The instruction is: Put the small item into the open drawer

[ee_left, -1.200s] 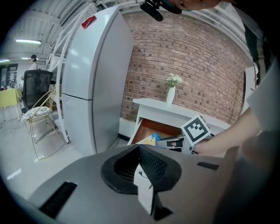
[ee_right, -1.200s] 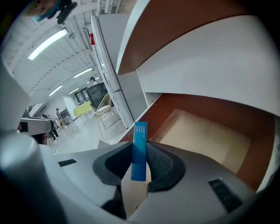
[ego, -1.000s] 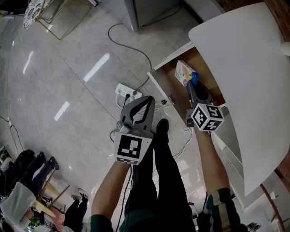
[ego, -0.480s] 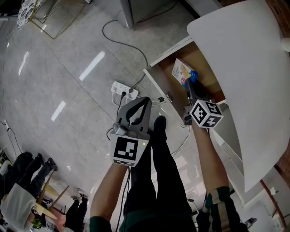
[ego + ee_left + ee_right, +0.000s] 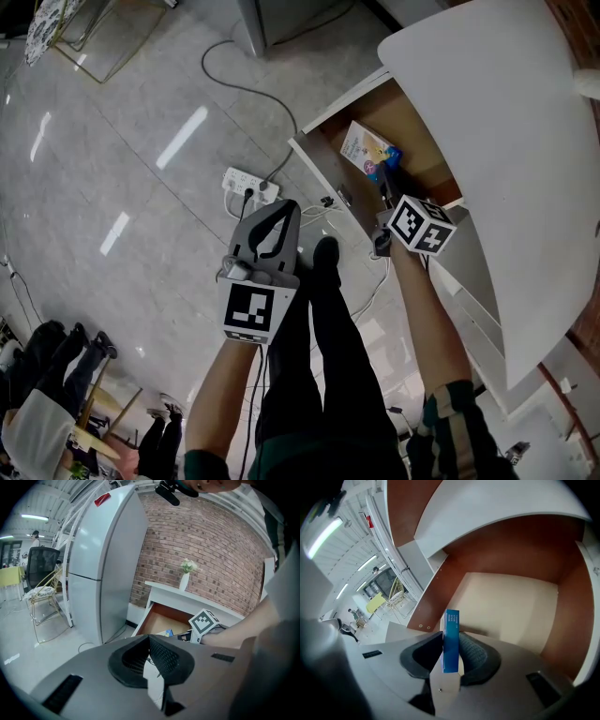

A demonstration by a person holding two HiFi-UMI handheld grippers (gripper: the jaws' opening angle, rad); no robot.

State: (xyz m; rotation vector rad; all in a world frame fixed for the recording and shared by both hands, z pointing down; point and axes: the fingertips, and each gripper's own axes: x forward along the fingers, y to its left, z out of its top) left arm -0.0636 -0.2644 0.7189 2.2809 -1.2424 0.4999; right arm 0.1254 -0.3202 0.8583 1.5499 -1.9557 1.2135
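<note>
Right tool (image 5: 451,638) clamps the small blue box (image 5: 451,620) over the open drawer (image 5: 513,604); left tool (image 5: 149,640) sits closed, empty.

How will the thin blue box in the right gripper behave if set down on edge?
Probably stiff: the box shows straight edges between the pads. Thin and held on edge, it would likely tip flat in the drawer.

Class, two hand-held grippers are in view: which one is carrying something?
The right hand-held gripper: its jaws clamp a thin blue box over the open drawer; the left hand-held gripper is shut on nothing.
</note>
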